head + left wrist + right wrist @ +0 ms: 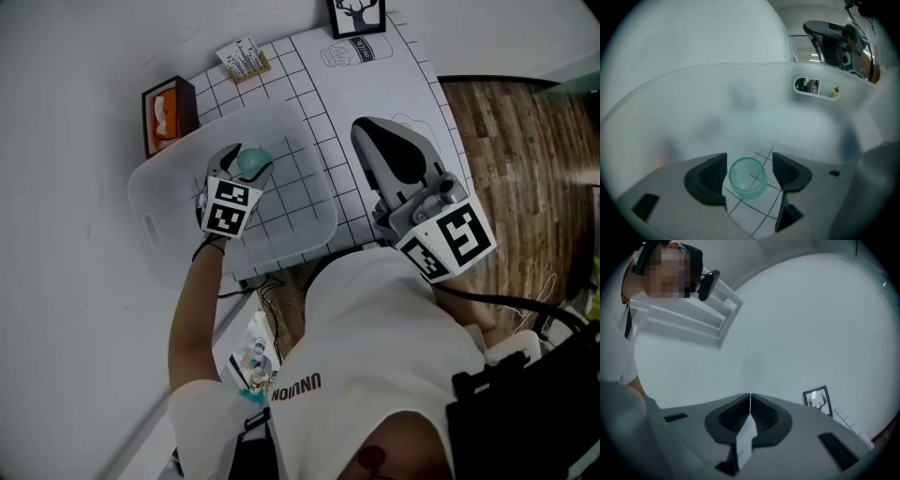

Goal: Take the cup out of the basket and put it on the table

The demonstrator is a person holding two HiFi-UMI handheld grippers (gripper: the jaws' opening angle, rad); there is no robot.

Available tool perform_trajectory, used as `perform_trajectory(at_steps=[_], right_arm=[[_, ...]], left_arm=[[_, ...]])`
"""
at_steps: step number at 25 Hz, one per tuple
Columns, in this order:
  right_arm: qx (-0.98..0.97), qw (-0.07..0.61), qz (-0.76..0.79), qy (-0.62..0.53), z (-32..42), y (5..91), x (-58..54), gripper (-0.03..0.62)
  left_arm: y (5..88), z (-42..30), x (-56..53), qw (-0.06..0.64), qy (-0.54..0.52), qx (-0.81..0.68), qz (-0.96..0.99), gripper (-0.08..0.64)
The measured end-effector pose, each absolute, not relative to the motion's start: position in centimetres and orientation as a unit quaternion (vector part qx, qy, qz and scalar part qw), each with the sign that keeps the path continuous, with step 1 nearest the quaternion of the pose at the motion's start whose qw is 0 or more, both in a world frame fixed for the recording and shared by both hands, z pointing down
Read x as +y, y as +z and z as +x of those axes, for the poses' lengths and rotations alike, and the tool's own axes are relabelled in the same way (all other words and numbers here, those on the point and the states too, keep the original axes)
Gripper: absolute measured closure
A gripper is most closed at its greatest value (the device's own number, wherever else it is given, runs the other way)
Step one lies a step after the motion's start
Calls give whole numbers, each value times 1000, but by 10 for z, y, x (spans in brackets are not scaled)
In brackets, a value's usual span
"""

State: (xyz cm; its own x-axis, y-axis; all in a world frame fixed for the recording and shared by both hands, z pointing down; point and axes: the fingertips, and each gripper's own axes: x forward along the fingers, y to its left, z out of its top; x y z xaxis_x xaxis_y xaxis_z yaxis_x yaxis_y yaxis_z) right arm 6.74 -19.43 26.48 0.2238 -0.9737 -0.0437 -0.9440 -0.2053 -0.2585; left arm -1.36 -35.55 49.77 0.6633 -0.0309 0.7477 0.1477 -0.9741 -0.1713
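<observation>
The left gripper [244, 165] reached down into the basket [159, 202], a translucent tub sitting on the gridded tabletop [323, 98]. Its jaws stood apart with the cup [747, 177] between them. The left pad lay close against the cup's wall and the right pad showed a thin gap, so nothing looked clamped yet. The cup rested upright on the basket floor, and the grid lines showed through both.

The cup was small, green and see-through, probably thin plastic. It would likely be very light, smooth-sided and a little springy. A squeeze across the middle of its round wall, below the rim, seemed the best hold. It should be firm enough to stop the cup sliding down the ribbed pads, but gentle enough not to pinch it oval or flick it sideways.

The right gripper [750, 401] hung off to the side above the tabletop, its jaws pressed together on nothing.
</observation>
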Motion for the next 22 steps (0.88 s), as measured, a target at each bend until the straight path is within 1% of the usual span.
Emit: perform_trajectory(at_steps=[15,22], right_arm=[[616,119,-776,-68,70,268,-188,571],[619,119,-774,-68,69,269,-189,571]], left_arm=[[509,-12,-359,112,-410,-23,-905,258],[519,-18,-360,94,-424,-22,-901,264]])
